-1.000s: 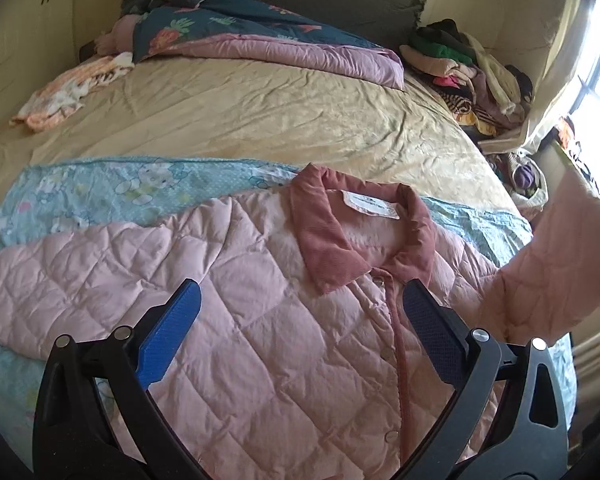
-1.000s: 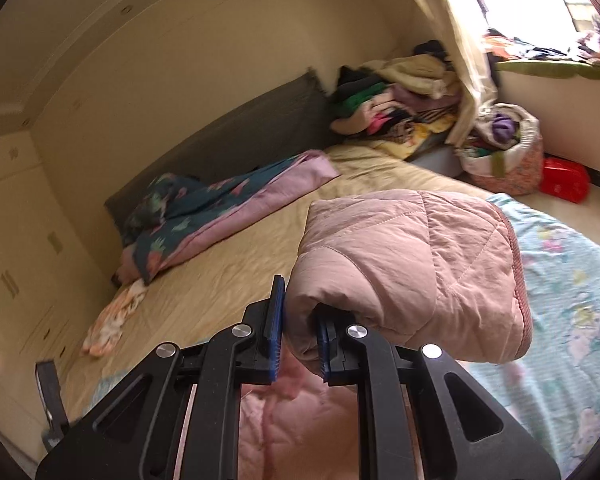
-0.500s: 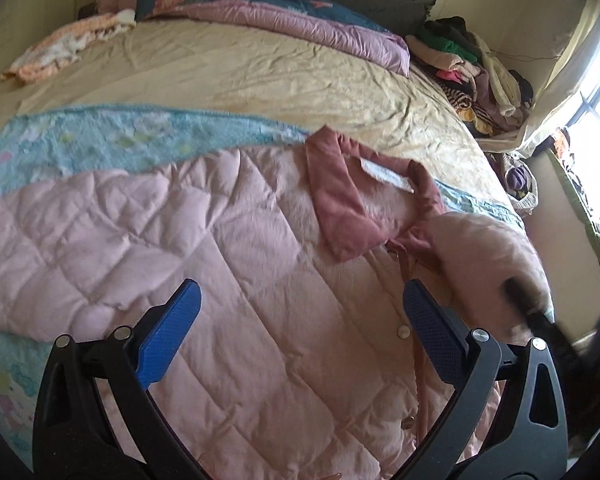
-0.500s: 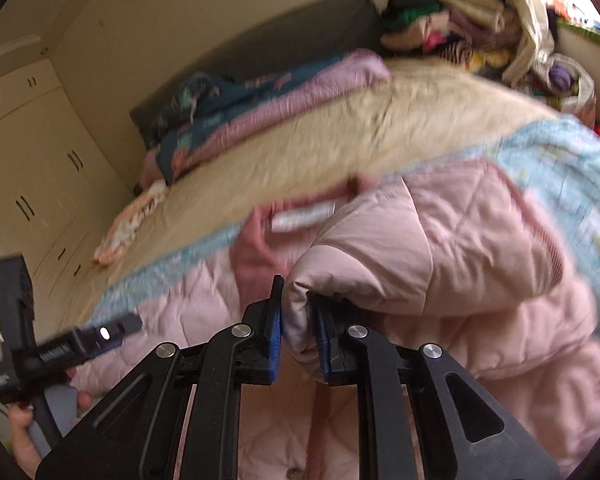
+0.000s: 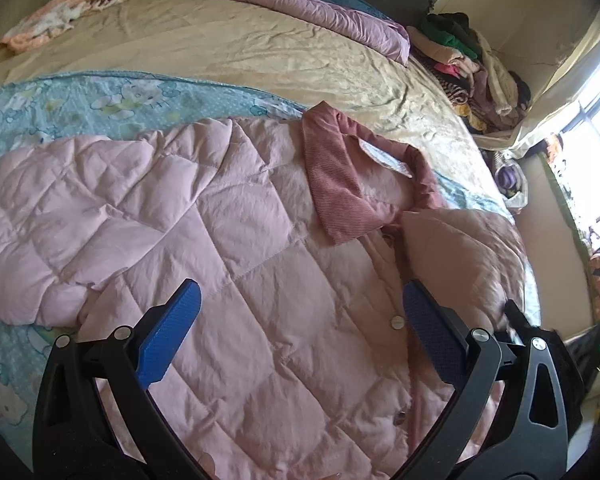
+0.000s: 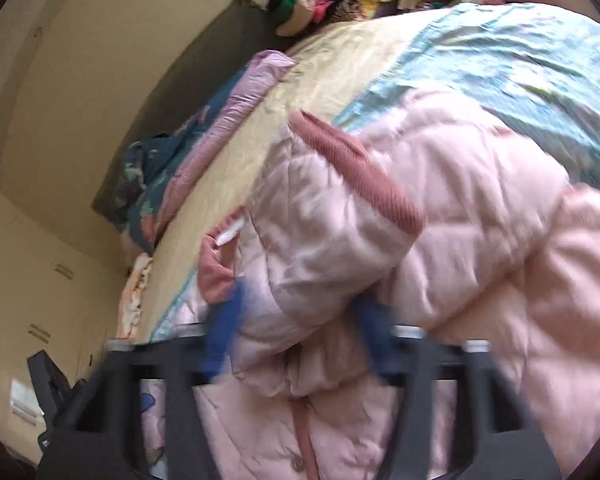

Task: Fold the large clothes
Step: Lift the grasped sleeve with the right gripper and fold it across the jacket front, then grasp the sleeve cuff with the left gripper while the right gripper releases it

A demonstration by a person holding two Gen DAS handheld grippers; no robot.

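Note:
A pink quilted jacket (image 5: 228,240) with a darker pink collar (image 5: 340,184) lies buttoned and front up on the bed. Its right sleeve (image 5: 460,256) is folded in over the chest. My left gripper (image 5: 300,336) is open and empty, hovering over the jacket's front. My right gripper (image 6: 300,336) is blurred with its blue pads spread apart; the folded sleeve (image 6: 332,240) with its ribbed cuff (image 6: 360,172) lies between them, no longer pinched. The left sleeve (image 5: 40,232) lies spread out to the left.
A light blue cartoon-print sheet (image 5: 100,100) lies under the jacket on a beige bedspread (image 5: 240,48). A pink and teal quilt (image 5: 300,4) lies by the headboard, a small garment (image 5: 60,20) at far left, a clothes pile (image 5: 472,64) at far right.
My right gripper carried the right sleeve down over the jacket's chest and its jaws have spread apart. My left gripper stayed open, drifting slightly over the jacket.

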